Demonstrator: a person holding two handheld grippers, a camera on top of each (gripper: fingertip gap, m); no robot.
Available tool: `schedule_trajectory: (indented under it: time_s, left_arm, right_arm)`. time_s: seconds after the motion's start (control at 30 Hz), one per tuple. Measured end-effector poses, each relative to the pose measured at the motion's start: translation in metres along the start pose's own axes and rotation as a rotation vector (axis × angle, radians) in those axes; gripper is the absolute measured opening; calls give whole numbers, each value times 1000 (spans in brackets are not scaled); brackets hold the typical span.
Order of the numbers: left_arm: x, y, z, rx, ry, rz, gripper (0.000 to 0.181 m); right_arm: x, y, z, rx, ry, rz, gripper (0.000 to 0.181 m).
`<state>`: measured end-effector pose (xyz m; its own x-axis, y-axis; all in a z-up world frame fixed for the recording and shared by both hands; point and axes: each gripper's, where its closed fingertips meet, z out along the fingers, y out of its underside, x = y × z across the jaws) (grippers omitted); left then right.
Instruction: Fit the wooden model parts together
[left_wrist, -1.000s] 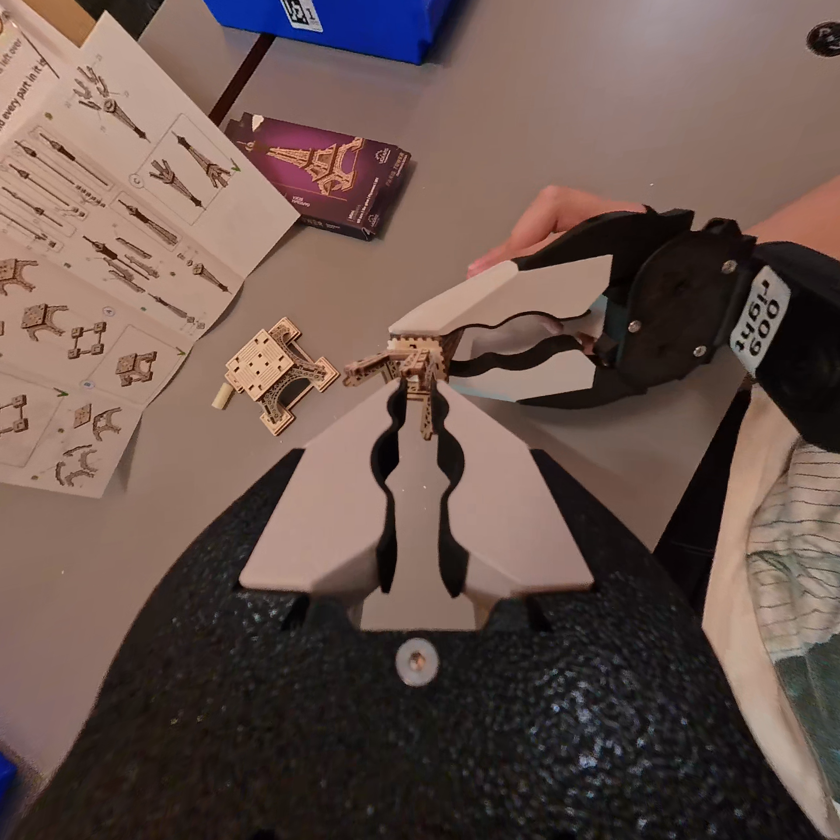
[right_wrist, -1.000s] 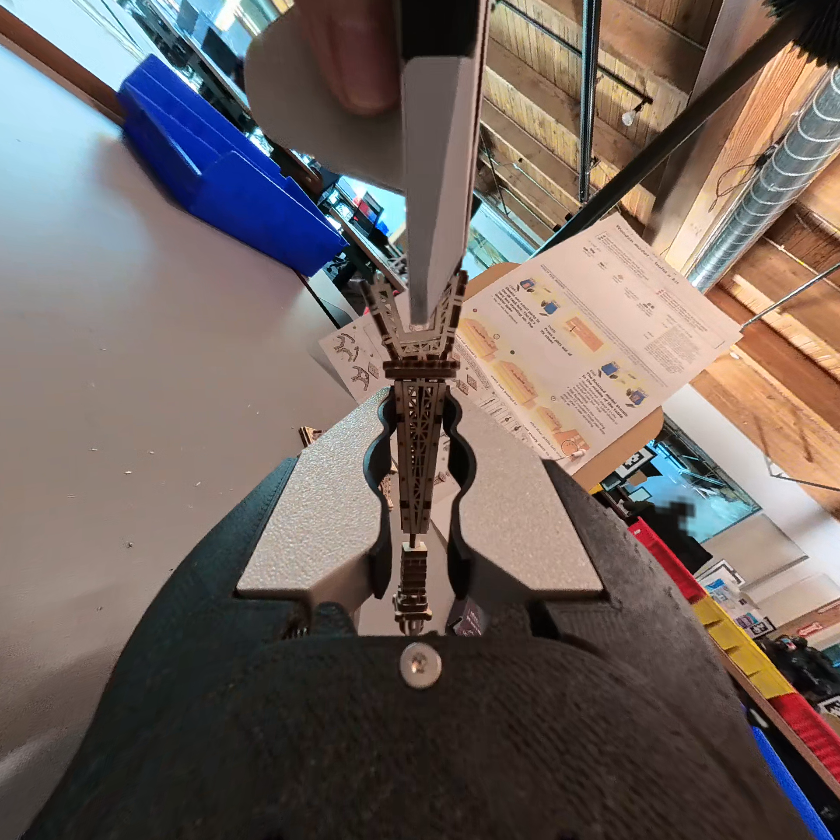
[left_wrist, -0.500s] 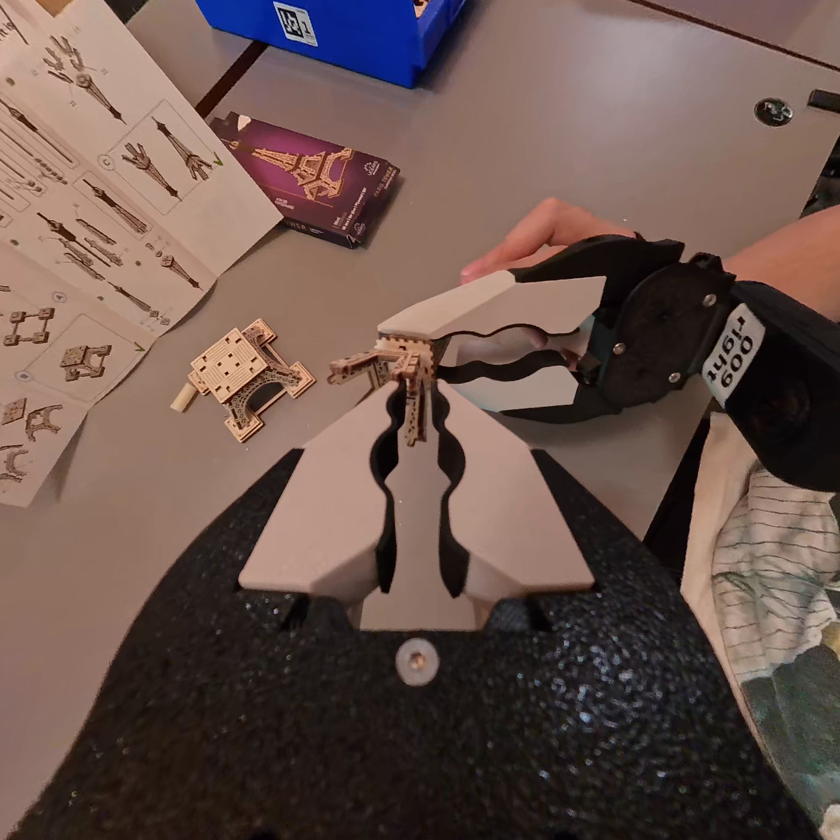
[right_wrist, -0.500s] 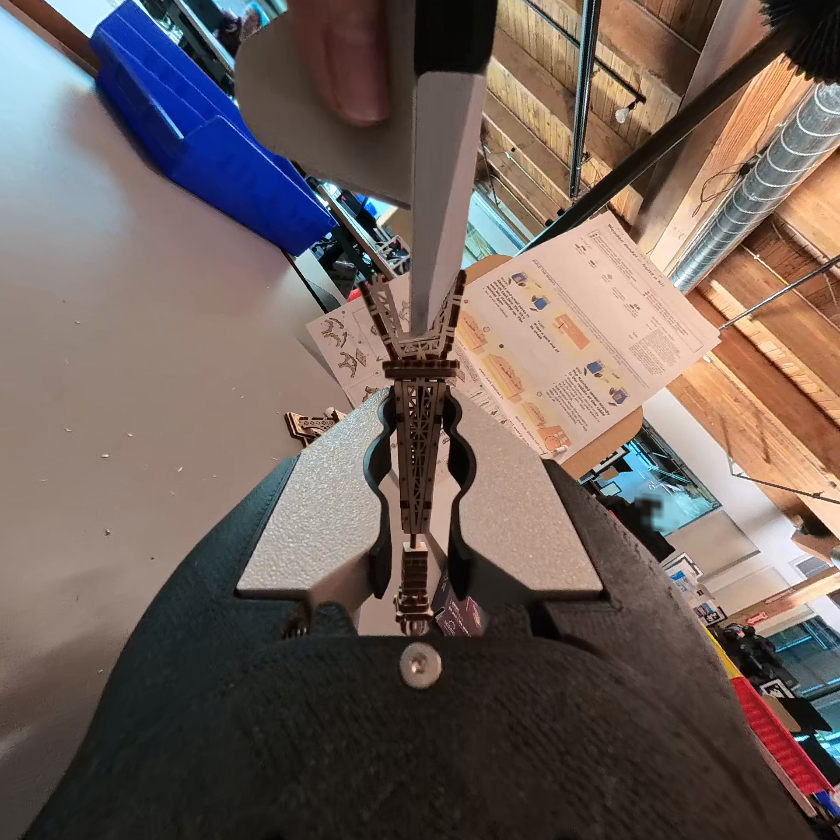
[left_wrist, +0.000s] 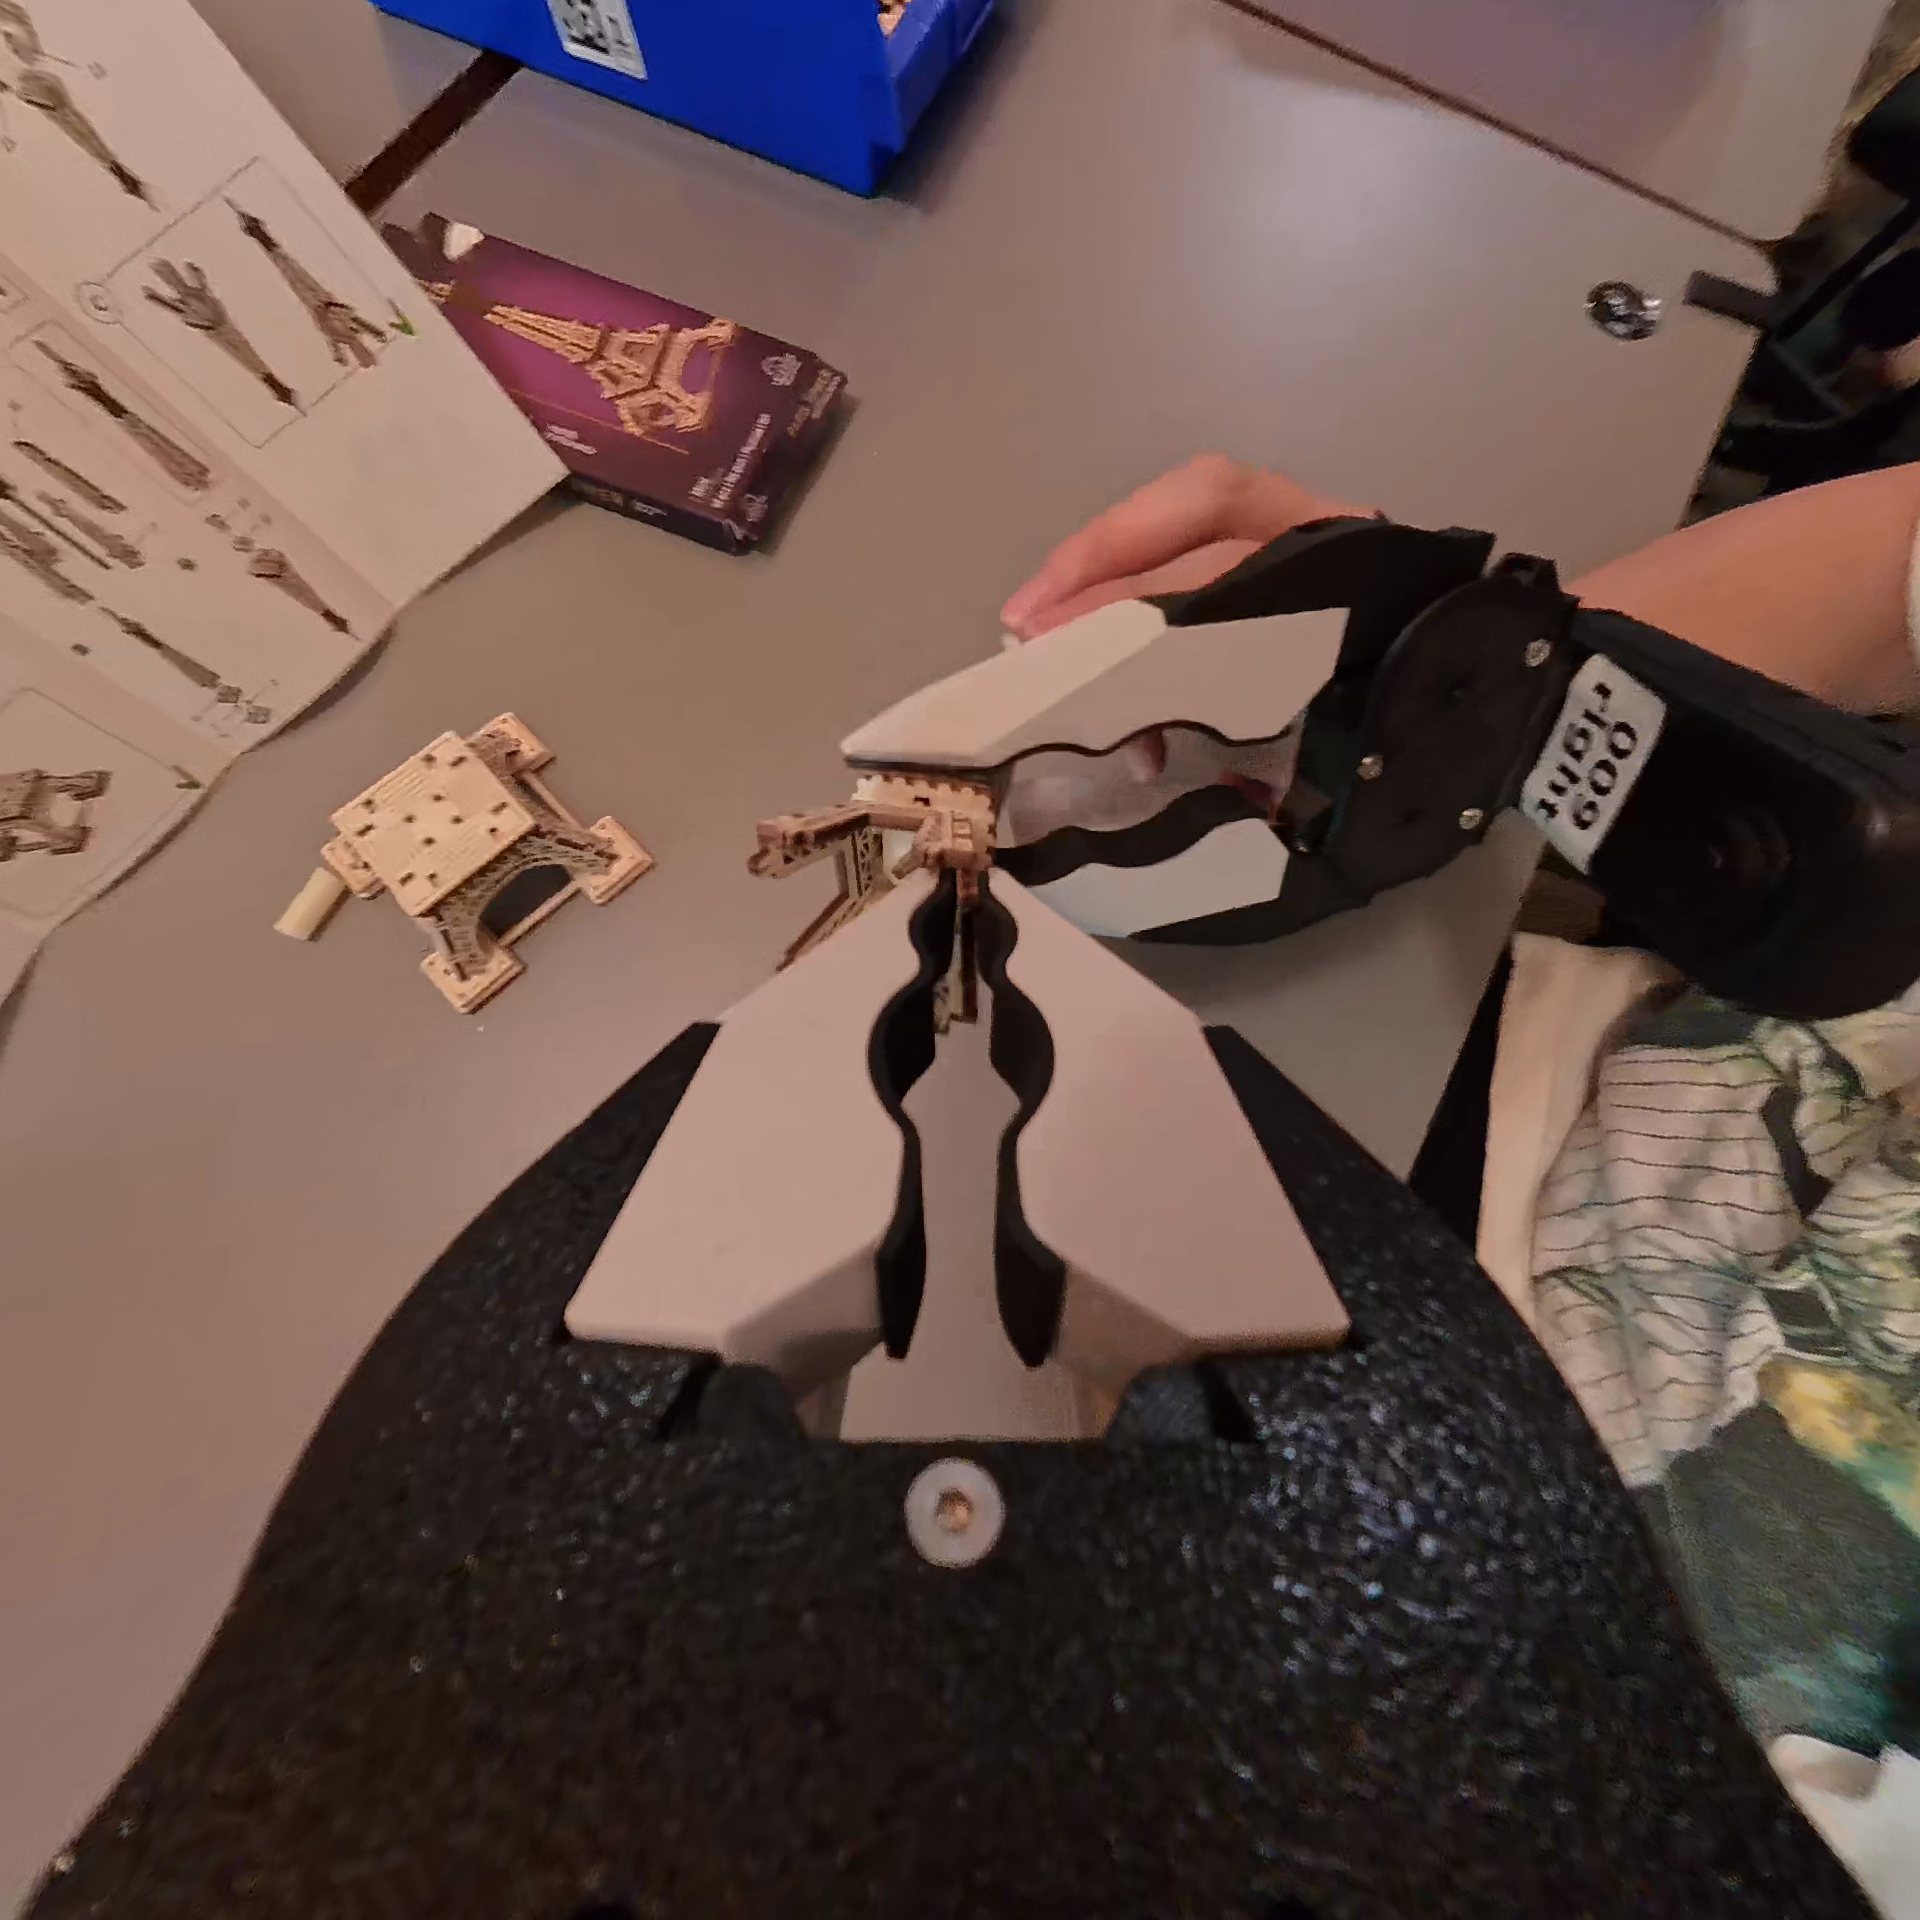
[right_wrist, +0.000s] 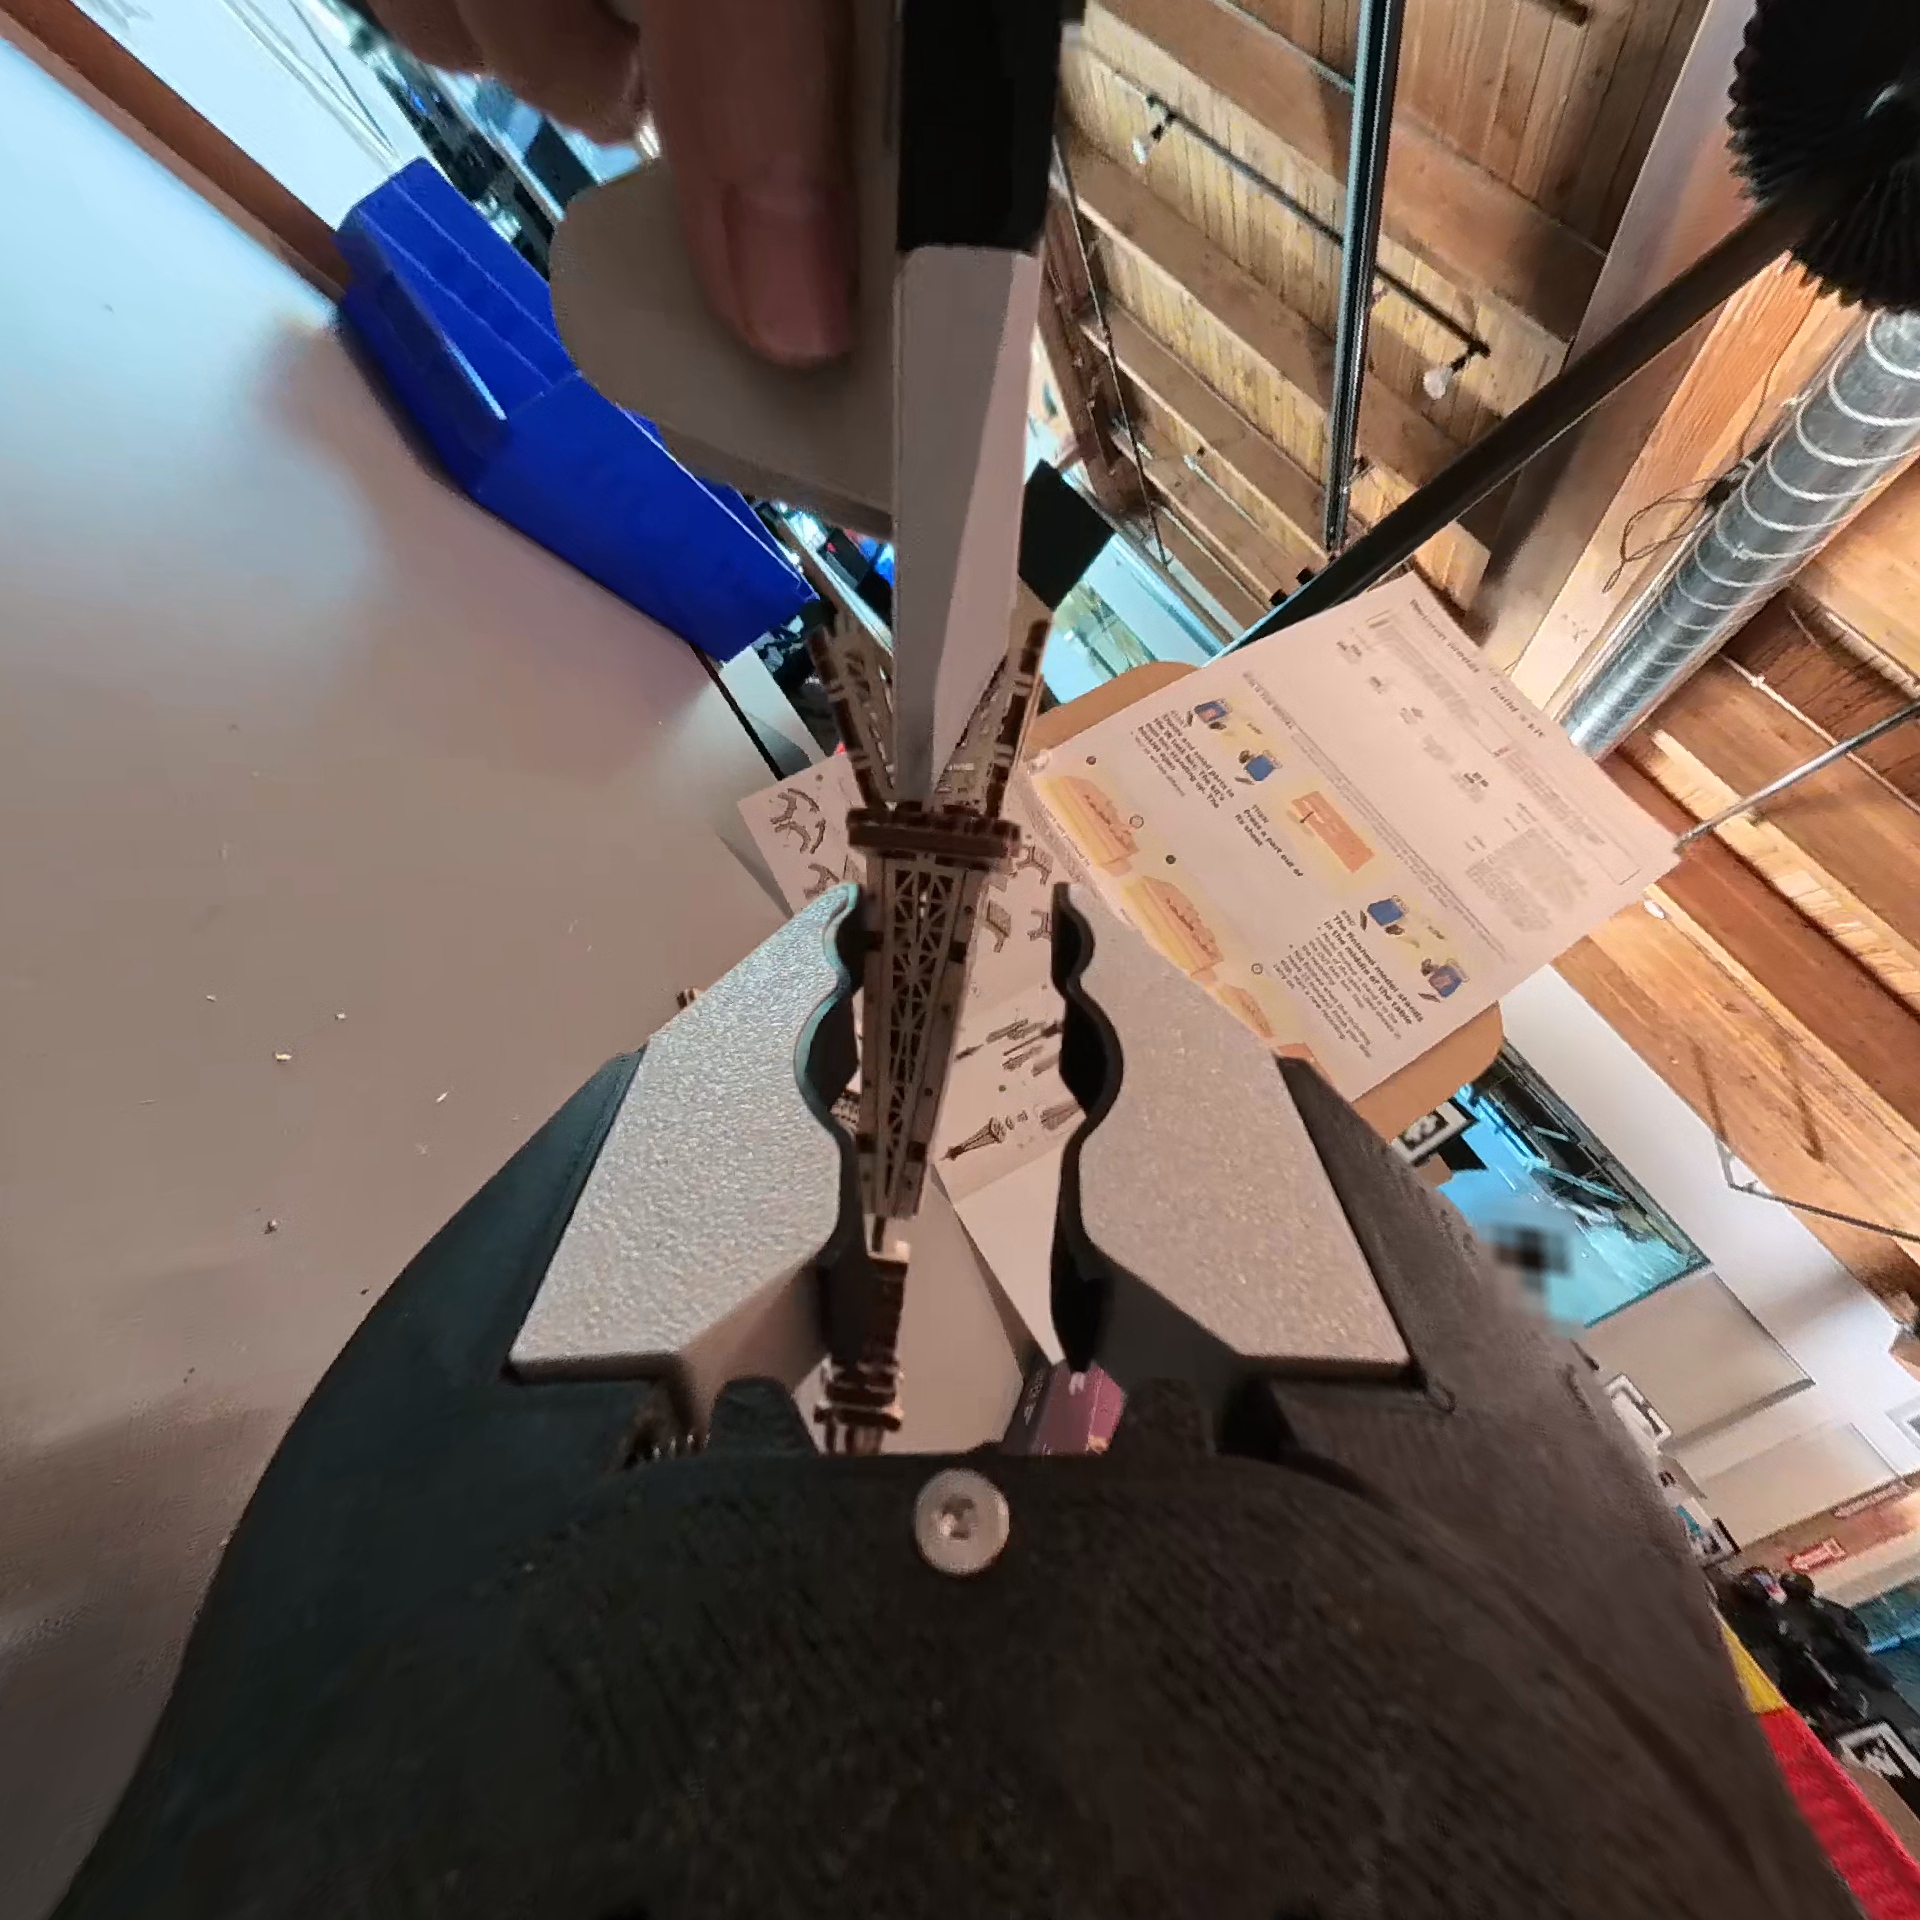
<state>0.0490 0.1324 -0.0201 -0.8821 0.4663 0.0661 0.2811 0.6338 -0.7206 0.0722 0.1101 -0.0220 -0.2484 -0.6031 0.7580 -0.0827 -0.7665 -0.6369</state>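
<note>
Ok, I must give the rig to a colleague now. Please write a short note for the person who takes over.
Left gripper: shut on one leg of the tower top section, holding it above the table.
Right gripper: open around the spire, with a gap on one side.
Tower base: lies alone on the table, beside the instruction sheet.
Done: top section and base are each built.
Left: fit the top section onto the base.

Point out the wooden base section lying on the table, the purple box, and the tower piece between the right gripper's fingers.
wooden base section (left_wrist: 442, 831), left wrist view, on its flat perforated top plate.
purple box (left_wrist: 665, 410), left wrist view, on its printed top face.
tower piece (right_wrist: 914, 997), right wrist view, on the lattice shaft between the fingers.
</note>
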Motion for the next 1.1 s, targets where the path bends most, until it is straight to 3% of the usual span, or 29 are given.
schedule_trajectory:
  time_s: [0.13,0.37,0.53,1.1]
  left_arm:
    - [1,2,2,5,16,4,1]
    - [-6,4,2,-18,-69,28,8]
    - [-5,1,2,-17,-84,27,2]
    - [1,24,0,-99,93,-68,0]
  right_arm:
    - [-7,0,0,-12,-33,-24,18]
    - [-9,5,1,-55,-36,-19,18]
    - [-7,5,0,-62,-26,-13,18]
    - [-25,1,-6,-92,-113,-69,17]
